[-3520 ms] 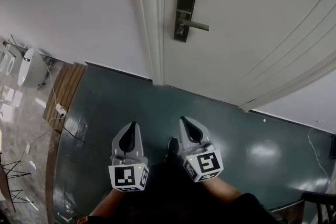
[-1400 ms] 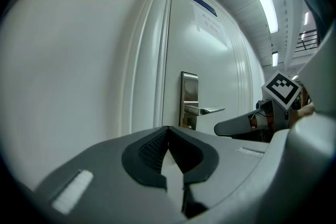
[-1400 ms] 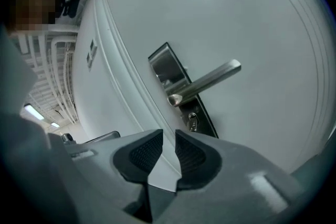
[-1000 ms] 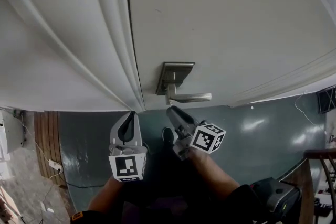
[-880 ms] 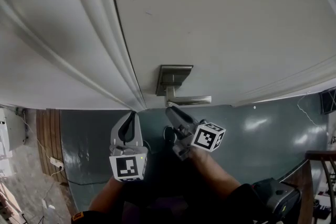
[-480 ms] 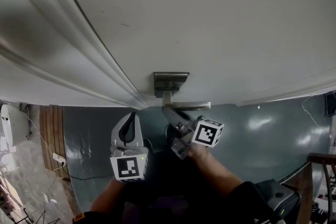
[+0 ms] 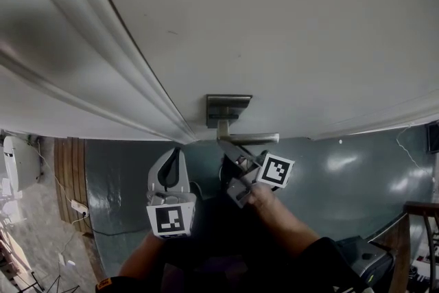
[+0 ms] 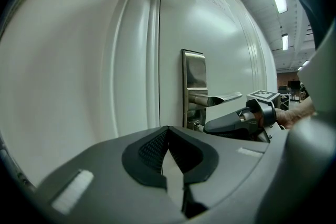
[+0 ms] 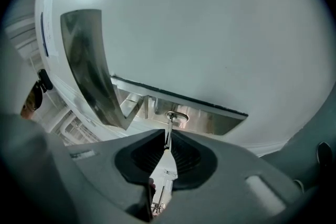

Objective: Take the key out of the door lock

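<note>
A white door carries a steel lock plate point(image 7: 228, 108) with a lever handle point(image 7: 248, 138). Just under the lever, my right gripper point(image 7: 224, 146) points up at the plate. In the right gripper view a thin metal key point(image 9: 168, 127) sticks out of the round keyhole point(image 9: 177, 116), and its outer end lies between the tips of my right gripper point(image 9: 167, 137), which is shut on it. My left gripper point(image 7: 175, 153) hangs lower left, away from the door, shut and empty. From the left gripper view the lock plate point(image 8: 194, 81) and the right gripper point(image 8: 210, 125) show side-on.
The white door frame point(image 7: 130, 72) runs diagonally left of the lock. Below lies a dark green floor point(image 7: 116, 182), with a cable and a socket point(image 7: 77, 206) at the left. The lever handle point(image 9: 86, 60) stands close above the right gripper's jaws.
The view has closed in on the door. My right gripper has risen from low by the floor to under the lever, onto the key. The left gripper has stayed low.
</note>
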Tool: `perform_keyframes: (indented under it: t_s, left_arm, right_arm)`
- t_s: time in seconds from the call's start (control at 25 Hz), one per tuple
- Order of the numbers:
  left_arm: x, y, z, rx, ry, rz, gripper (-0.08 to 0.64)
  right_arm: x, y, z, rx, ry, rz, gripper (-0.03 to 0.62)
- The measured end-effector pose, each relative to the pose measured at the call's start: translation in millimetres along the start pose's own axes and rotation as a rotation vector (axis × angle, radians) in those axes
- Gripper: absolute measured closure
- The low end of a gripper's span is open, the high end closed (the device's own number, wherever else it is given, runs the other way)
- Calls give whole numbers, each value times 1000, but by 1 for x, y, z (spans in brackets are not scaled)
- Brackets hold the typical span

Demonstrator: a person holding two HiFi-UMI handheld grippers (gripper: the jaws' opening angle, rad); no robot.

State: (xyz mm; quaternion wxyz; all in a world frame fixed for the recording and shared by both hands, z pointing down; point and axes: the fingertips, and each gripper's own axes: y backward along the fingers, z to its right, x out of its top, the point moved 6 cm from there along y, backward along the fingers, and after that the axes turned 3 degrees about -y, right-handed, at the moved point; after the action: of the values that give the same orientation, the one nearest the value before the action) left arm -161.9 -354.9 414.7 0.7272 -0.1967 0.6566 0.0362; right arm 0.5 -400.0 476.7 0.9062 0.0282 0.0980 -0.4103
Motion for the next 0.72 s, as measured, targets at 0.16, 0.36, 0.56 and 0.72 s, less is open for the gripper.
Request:
perform_keyframes:
  t_s: [0.16, 0.36, 0.56, 0.72]
  left_arm:
    - [2, 3, 0, -11, 7, 9, 541]
    - [6, 10, -5, -20, 10, 24, 541]
    - [6, 14, -12, -30, 10, 41, 541]
    - [6, 19, -18, -38, 18, 48, 541]
  right_arm:
    - [-1, 1, 0, -6, -13, 29, 568]
    - [-3, 3, -1, -19, -43, 70, 574]
    - [-7, 5, 1, -28, -66, 103, 577]
    - [-17, 14, 0, -41, -76, 119, 577]
